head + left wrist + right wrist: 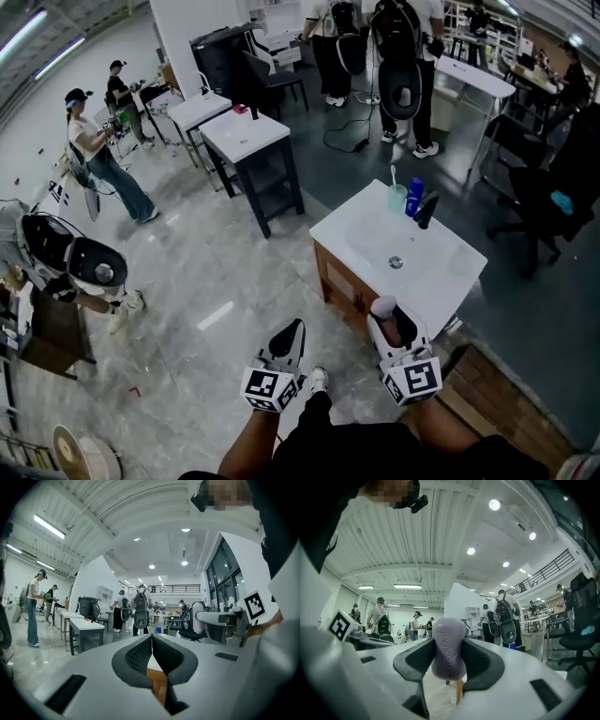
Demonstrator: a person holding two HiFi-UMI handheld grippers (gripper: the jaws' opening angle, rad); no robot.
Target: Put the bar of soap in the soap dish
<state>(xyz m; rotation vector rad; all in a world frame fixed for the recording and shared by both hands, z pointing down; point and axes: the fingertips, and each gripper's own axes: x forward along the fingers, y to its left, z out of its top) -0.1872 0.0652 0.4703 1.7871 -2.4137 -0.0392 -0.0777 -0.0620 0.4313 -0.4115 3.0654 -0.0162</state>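
Note:
A pale purple bar of soap (449,641) stands upright between the jaws of my right gripper (449,660), which is shut on it. In the head view the soap (383,306) and right gripper (386,317) hover at the near edge of a white vanity top (356,225) with a sunken basin (396,262). My left gripper (293,330) is held level beside it, over the floor. Its jaws (152,638) are shut with nothing between them. I cannot make out a soap dish in any view.
At the back of the vanity stand a cup with a toothbrush (397,198), a blue bottle (414,197) and a black tap (427,211). White tables (246,136) stand farther off, with several people around. A wooden platform (487,384) lies to my right.

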